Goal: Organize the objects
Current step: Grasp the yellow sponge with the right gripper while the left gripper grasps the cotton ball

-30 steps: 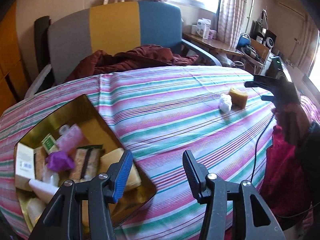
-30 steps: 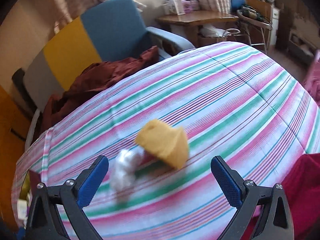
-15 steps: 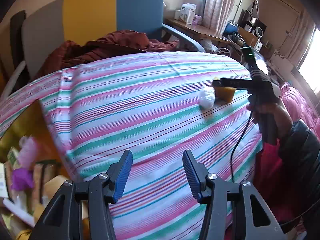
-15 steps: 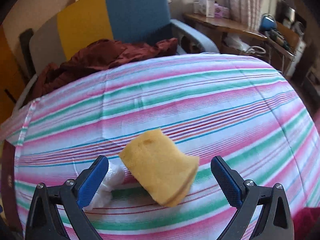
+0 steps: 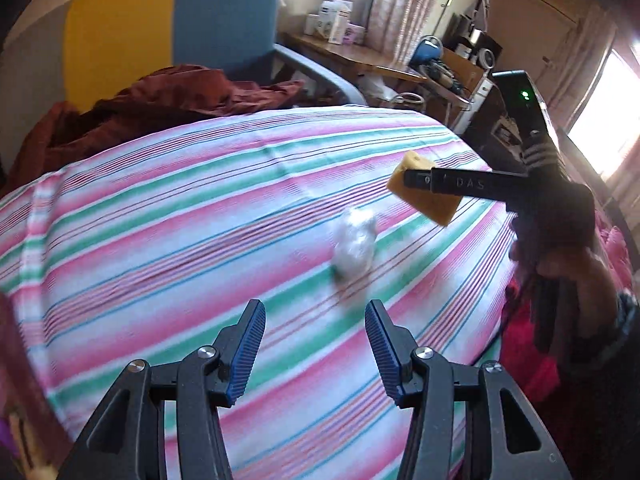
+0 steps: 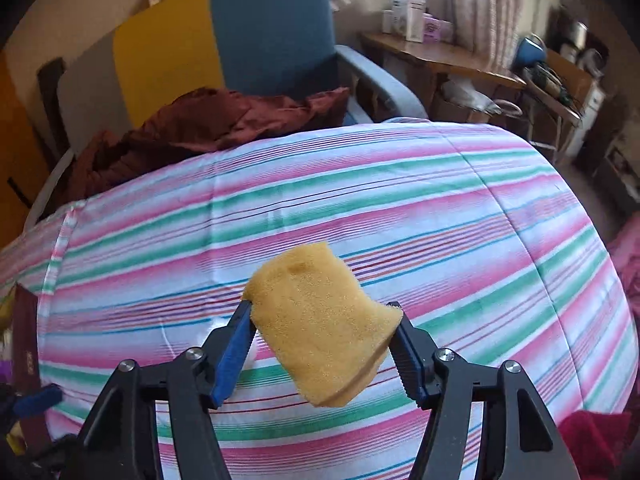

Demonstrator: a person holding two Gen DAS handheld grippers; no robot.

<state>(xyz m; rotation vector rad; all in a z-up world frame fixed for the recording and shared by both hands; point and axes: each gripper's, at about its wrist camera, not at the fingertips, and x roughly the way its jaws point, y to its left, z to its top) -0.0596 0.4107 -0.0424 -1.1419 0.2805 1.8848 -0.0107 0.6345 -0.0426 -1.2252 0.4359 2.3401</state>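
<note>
Two grippers, one yellow sponge held, one white wad lying on the striped cloth.

One yellow sponge [image 6: 324, 324] is pinched between the blue-padded fingers of the right gripper [image 6: 322, 330] and is carried clear above the cloth; in the left wrist view the same sponge [image 5: 424, 200] is seen lifted, partly crossed by a black finger on which the letters "DAS" can be read. The left gripper [image 5: 315, 346] is spread, with nothing between its fingers. One crumpled white wad [image 5: 355, 246] is left lying on the tablecloth [image 6: 400, 200], just beyond the left gripper and near the sponge. The cloth is striped pink, green and white. Beyond it, one dark red garment [image 6: 208, 124] is draped on one chair [image 6: 224, 36] of grey, yellow and blue panels. Farther off, one wooden side table [image 6: 436, 56] with white boxes is set by curtains; their labels cannot be read.
</note>
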